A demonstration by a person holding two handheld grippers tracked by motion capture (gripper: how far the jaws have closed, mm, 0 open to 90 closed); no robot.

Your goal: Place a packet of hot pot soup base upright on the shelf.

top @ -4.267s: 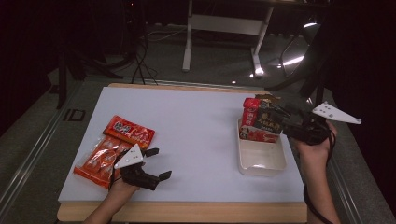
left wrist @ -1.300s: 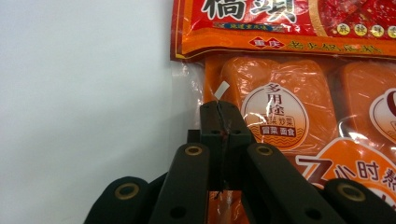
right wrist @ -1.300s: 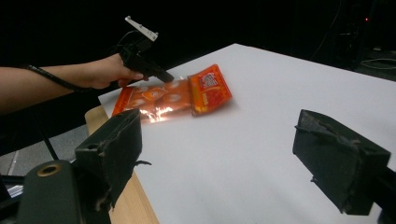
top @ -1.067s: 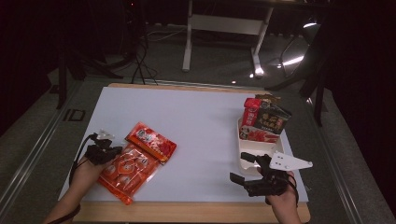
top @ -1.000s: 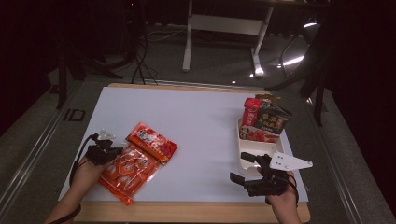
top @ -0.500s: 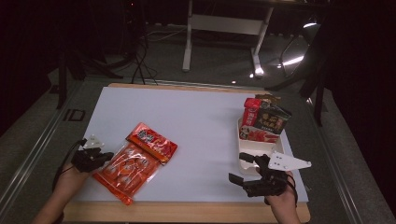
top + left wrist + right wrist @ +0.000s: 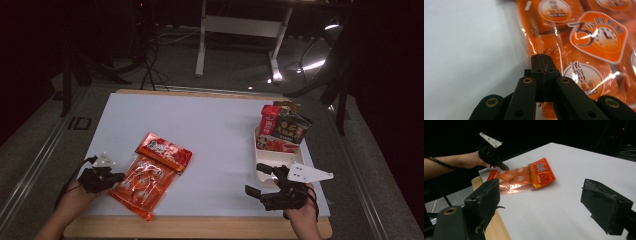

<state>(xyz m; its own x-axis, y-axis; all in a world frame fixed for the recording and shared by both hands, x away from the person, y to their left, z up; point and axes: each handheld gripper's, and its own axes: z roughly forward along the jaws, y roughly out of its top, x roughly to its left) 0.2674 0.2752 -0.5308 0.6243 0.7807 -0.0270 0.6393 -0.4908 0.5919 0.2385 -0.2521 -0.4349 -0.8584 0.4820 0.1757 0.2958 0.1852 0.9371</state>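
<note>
An orange clear-film snack packet lies at the table's near left, and a smaller red packet overlaps its far end. My left gripper is shut, with its tips at the orange packet's left edge. In the left gripper view the shut jaws point down at the orange packet by its clear seam. My right gripper stands open at the near right, holding nothing. The right gripper view looks between its open jaws across the table to both packets and the left gripper.
A white tray stands at the right, just beyond my right gripper. At its far end a red packet and a dark packet stand upright. The wooden table edge runs along the near side.
Over the last second my left gripper has slid toward the near-left, from the orange packet's far corner to its left edge. The right gripper has barely moved. Both packets stay put.
</note>
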